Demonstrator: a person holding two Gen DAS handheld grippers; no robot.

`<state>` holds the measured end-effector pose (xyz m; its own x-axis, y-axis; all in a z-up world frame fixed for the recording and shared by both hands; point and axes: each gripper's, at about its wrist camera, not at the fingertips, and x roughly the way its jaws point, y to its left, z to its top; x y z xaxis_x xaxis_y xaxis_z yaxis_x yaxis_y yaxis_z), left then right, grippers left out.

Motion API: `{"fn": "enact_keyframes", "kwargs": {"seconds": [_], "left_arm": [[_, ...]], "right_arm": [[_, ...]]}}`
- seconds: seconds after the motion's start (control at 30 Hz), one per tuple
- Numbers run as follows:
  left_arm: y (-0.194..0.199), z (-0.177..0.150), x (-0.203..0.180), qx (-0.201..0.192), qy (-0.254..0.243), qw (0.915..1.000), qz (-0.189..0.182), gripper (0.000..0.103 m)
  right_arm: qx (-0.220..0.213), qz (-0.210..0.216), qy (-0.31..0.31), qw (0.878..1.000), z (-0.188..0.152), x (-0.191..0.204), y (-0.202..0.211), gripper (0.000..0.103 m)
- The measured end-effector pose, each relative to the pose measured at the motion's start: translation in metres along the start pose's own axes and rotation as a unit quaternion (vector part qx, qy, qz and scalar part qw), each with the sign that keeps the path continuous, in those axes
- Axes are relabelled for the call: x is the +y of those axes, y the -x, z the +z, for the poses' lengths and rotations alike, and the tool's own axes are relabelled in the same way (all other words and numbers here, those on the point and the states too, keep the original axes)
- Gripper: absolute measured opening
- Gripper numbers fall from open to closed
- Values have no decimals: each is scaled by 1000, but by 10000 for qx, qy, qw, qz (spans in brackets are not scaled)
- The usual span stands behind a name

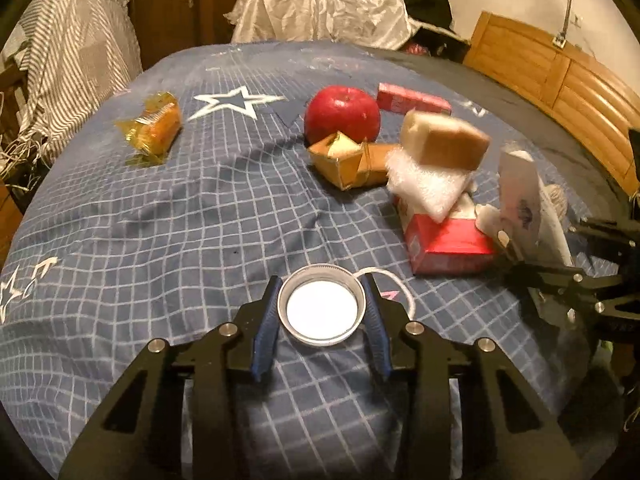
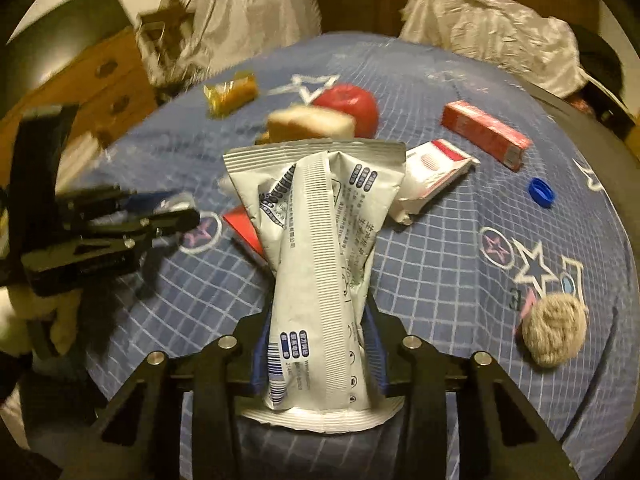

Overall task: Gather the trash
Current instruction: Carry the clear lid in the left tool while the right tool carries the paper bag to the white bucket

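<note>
My left gripper (image 1: 322, 300) is shut on a white jar lid (image 1: 322, 309), held just above the blue checked bedsheet (image 1: 160, 220). My right gripper (image 2: 320, 328) is shut on a crumpled white snack wrapper (image 2: 320, 240), held upright; the wrapper also shows in the left wrist view (image 1: 520, 204). The left gripper shows at the left of the right wrist view (image 2: 168, 216). Ahead lie a red apple (image 1: 342, 114), a torn cardboard box (image 1: 348, 160), a bread piece (image 1: 444, 140) on white foam (image 1: 428, 188), a red packet (image 1: 452, 244) and a yellow-wrapped cake (image 1: 154, 126).
A long red box (image 2: 486, 132), a red-and-white pack (image 2: 434, 172), a blue bottle cap (image 2: 542, 192) and a grey yarn ball (image 2: 554, 332) lie on the sheet. A wooden headboard (image 1: 560, 80) stands to the right, crumpled white plastic (image 1: 320, 12) at the far edge.
</note>
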<state>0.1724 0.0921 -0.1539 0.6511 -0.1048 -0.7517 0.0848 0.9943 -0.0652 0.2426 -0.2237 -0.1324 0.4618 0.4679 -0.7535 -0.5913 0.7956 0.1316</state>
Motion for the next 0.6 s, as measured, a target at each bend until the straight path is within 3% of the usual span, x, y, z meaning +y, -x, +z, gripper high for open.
{"fn": "enact_keyframes", "kwargs": {"seconds": [0.2, 0.6], "left_arm": [[52, 11, -17, -573, 6, 9984, 10, 38], [140, 25, -55, -1634, 30, 9866, 5, 38]], "right_arm": [[-1028, -116, -551, 9931, -10, 2, 58, 38], [-2557, -985, -539, 9602, -14, 23, 162, 39]]}}
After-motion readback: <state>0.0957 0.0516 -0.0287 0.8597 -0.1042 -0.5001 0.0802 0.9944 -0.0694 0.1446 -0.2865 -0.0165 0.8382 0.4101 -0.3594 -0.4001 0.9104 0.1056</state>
